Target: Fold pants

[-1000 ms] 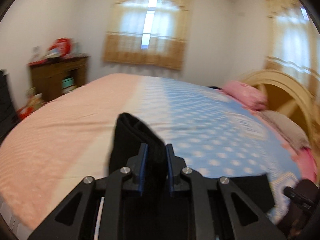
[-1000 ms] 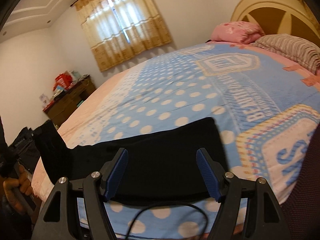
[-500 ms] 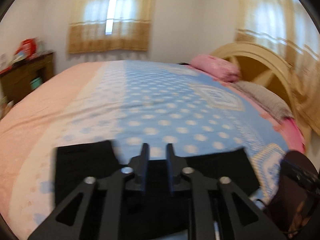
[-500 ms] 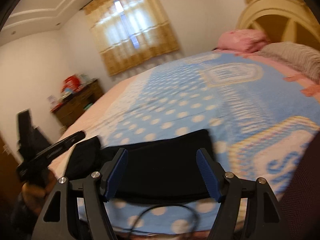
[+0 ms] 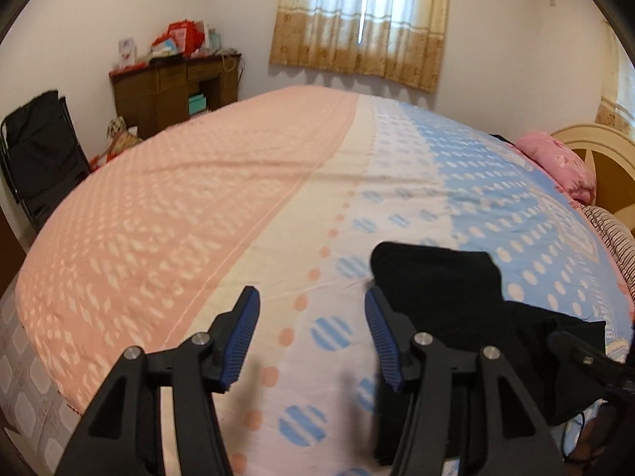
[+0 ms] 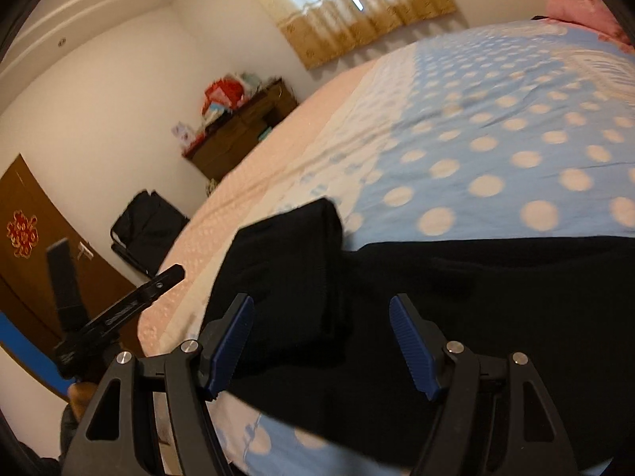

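Note:
Black pants (image 5: 448, 297) lie on the bed near its front edge, with one end folded over onto the rest (image 6: 285, 277). My left gripper (image 5: 311, 337) is open and empty, just left of the pants, over bare bedspread. My right gripper (image 6: 321, 341) is open and empty, low over the pants (image 6: 496, 297), with the folded end between its fingers and beyond. The left gripper also shows at the left of the right wrist view (image 6: 119, 313).
The bed has a pink, cream and blue dotted bedspread (image 5: 198, 198). A pink pillow (image 5: 559, 166) and the headboard (image 5: 599, 146) are at the right. A wooden desk (image 5: 170, 87) and a black chair (image 5: 35, 150) stand by the far wall.
My left gripper carried the pants end over to the right, laid it on the rest, let go and opened, then drew back left. The right gripper stayed open and swung left.

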A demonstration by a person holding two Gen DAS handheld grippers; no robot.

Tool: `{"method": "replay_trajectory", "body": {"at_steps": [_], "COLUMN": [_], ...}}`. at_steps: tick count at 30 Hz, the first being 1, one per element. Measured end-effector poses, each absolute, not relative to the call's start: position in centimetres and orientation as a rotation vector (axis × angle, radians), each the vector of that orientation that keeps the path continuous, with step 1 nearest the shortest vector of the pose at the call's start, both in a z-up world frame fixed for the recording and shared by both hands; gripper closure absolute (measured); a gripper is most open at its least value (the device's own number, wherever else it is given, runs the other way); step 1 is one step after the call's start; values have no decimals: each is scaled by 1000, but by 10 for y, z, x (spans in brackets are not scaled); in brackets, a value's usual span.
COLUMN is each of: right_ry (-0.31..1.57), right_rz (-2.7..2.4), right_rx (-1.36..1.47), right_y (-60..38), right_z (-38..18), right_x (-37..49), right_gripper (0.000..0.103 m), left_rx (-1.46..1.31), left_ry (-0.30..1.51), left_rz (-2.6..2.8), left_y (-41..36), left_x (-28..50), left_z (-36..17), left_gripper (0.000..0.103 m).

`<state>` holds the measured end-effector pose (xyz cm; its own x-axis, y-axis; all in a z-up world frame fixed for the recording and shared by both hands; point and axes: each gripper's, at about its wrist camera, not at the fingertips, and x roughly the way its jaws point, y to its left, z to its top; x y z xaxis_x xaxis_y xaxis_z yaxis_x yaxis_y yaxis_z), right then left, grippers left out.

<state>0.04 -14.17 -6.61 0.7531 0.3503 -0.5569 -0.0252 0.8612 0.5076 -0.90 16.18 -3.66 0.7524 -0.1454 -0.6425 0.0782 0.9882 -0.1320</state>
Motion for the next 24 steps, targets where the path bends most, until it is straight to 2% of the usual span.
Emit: {"method": "replay_trajectory", "body": {"at_steps": [4,10,11,12,15,19,21,24], "right_ry": [736,756,767,777,777,776,764,763], "right_rz": [198,203,213,209,232,258,261,271], "right_rx": [471,386,364,336,297,428,473,464], "right_y": [-128,-105,-99,-94,-88,-103,-106,-103], "right_z": [-80,-87,-87,-87,-86,-95,-99,-98], "right_x": [25,37,37,37,35,42,43,44], "right_gripper": [31,31,37,50,68,68,64,65], "left_rx": [-120,-142,-148,-154,-162,-167,-170,-170], "left_ry": [725,740,744,747,746,742,740,736], "left_rz": [-131,-136,-134,-133,-128,-126,-127,-129], "left_y": [163,170,171,172,175,178,178,178], "left_x": [-4,2,3,4,5,3,3,1], "left_z": [-43,-48,-49,-49,-49,-47,-46,-43], "left_gripper": [44,37,37,37,37,37,36,35]}}
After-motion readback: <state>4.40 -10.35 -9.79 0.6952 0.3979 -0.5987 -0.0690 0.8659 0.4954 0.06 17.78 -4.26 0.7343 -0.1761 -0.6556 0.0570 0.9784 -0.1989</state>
